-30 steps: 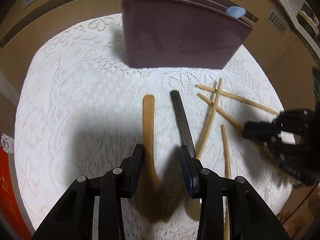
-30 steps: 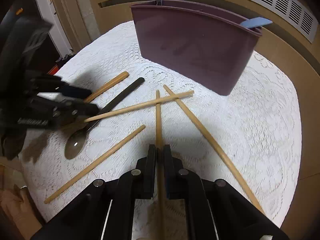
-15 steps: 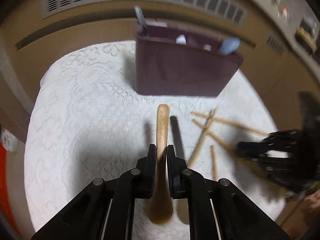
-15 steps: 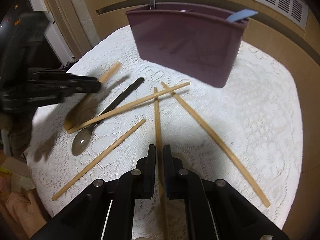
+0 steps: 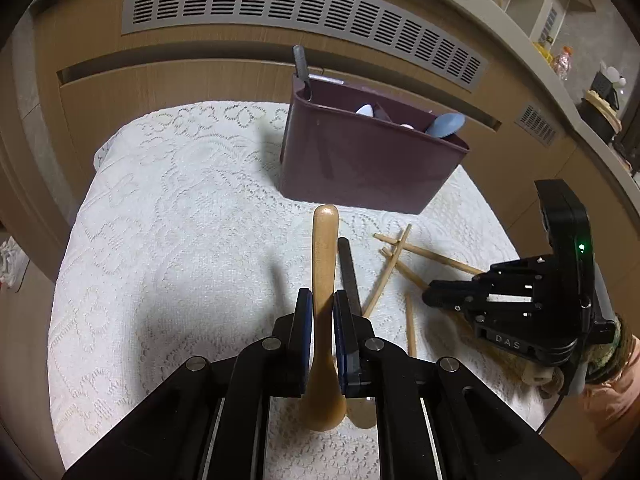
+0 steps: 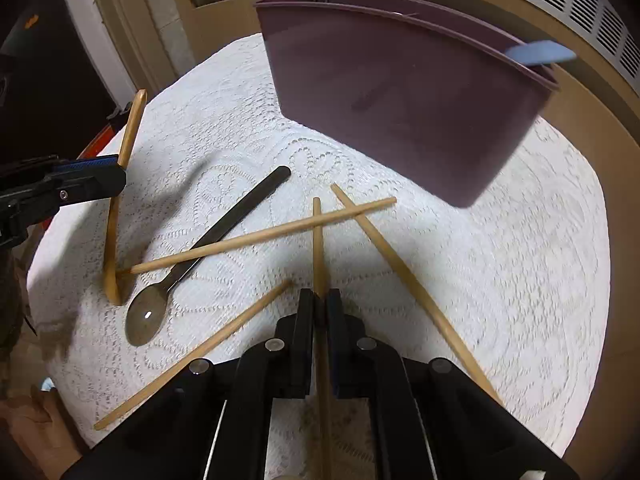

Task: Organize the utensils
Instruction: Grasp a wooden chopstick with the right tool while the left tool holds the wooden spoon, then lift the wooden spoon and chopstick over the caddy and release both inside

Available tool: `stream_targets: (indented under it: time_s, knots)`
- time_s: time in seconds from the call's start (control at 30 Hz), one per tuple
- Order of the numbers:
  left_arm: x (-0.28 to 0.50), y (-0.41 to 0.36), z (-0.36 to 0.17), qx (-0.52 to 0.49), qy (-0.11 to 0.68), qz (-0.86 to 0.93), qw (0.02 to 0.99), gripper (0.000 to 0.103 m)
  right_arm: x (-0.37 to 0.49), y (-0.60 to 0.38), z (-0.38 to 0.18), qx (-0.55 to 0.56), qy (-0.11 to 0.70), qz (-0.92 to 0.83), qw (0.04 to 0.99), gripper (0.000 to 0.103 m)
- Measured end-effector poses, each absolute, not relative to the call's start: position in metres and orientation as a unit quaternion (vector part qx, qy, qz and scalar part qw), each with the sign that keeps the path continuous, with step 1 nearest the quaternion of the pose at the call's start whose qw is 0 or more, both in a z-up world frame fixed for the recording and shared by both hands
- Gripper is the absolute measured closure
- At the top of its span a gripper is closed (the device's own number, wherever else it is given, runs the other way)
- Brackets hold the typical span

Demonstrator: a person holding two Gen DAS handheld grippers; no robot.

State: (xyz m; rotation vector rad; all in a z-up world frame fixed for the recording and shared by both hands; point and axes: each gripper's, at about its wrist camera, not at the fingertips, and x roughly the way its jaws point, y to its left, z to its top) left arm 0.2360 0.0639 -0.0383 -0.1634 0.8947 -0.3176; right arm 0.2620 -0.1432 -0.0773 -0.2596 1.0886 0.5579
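Observation:
My left gripper is shut on a wooden spoon and holds it lifted above the cloth, handle pointing at the purple utensil holder. The spoon also shows in the right wrist view, tilted steeply in the left gripper. My right gripper is shut on a wooden chopstick, which is raised off the cloth. A metal spoon with a black handle and three loose chopsticks lie on the cloth. The right gripper also shows in the left wrist view.
The holder stands at the back of the white lace-covered table and holds a blue spoon and a dark-handled utensil. A wooden wall with a vent grille is behind.
My left gripper closed on the wooden spoon and lifted it off the cloth. My right gripper stayed shut on the chopstick and raised it.

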Motion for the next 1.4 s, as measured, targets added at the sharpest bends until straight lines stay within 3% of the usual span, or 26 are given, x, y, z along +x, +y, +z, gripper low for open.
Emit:
stream_targets:
  time_s: [0.47,0.9,1.17,1.4]
  knots:
    - [0.192,0.060,0.013,-0.084,0.364,-0.168,0.912,0.092,0.197,-0.198,0.003,-0.021,0.424,0.246,0.871,0.096]
    - [0.173,0.048,0.143,-0.057,0.212,-0.204,0.954,0.092,0.181,-0.197,0.129,0.007,0.249,0.253,0.935,0.096]
    - [0.197,0.050,0.211,-0.039,0.141,-0.192,0.970,0.092,0.183,-0.192,0.218,-0.028,0.132,0.211,0.968,0.096]
    - [0.241,0.056,0.234,-0.045,0.126,-0.192,0.972,0.092,0.209,-0.189,0.251,-0.039,0.099,0.191,0.976,0.096]
